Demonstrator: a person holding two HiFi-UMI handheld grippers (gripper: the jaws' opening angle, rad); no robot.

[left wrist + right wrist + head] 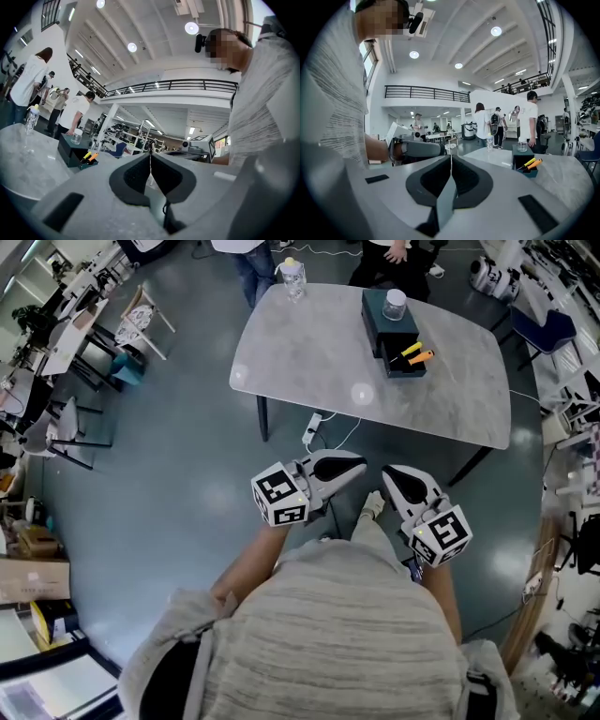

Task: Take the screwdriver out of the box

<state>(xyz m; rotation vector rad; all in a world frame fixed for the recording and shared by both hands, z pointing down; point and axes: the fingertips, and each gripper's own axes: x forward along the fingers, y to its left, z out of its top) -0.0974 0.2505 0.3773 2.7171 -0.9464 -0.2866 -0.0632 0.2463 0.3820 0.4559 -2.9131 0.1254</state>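
Tabletop ahead is bearing the box; I'm holding both jaws pressed together, empty, needing one opened for the screwdriver.

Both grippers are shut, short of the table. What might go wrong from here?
The jar stands on top of the box, so a reach into its open drawer may knock it off. A yellow-handled tool and an orange-handled tool lie side by side there; a grab may catch both. A power strip lies on the floor by the table's near edge, a possible trip hazard.
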